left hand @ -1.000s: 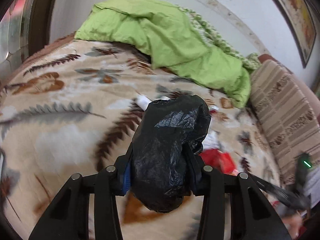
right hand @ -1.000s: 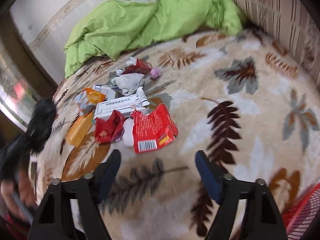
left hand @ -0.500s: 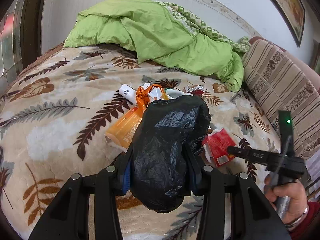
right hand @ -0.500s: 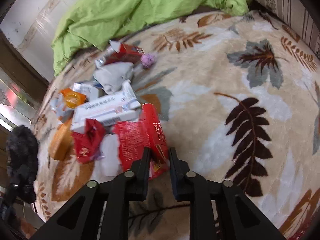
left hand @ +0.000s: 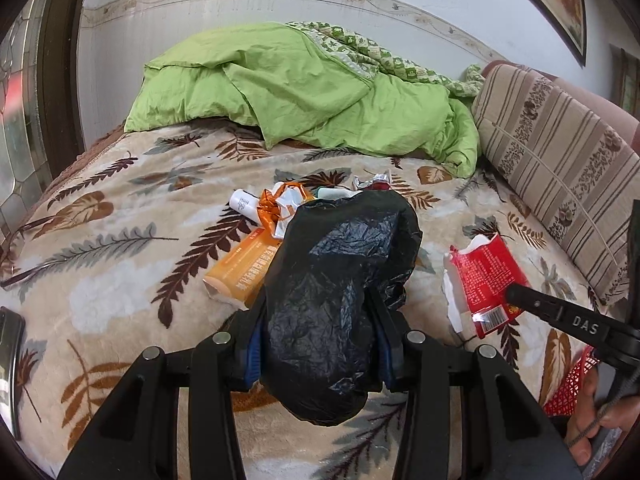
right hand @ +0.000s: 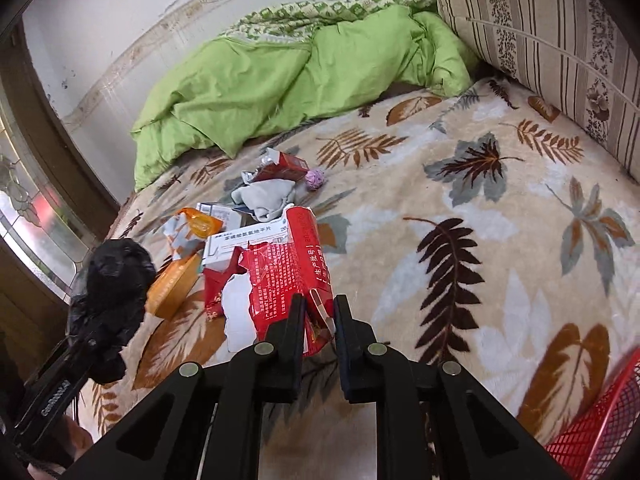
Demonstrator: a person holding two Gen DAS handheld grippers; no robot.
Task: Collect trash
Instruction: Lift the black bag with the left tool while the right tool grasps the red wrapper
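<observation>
Black trash bag (left hand: 340, 300), torn red carton (right hand: 288, 276), lime-green duvet (left hand: 304, 92), and a beige blanket (right hand: 500, 240) covered in brown and grey leaves.

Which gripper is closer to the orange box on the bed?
Left. The left gripper, holding the black bag, sits beside the orange box; the right gripper is farther.

Both cams ride the grippers, fisheye, angled down over the leaf-print blanket (left hand: 120, 280), facing the green duvet (left hand: 304, 92) at the wall. Left cam looks from the bed's near-left; black bag (left hand: 332, 304) close up blocks mid-frame. Right cam looks from near-right, close on the red packet (right hand: 288, 276). Shared: trash pile, duvet, striped cushion (right hand: 552, 40), red packet, and each cam catches the other gripper at its edge.
</observation>
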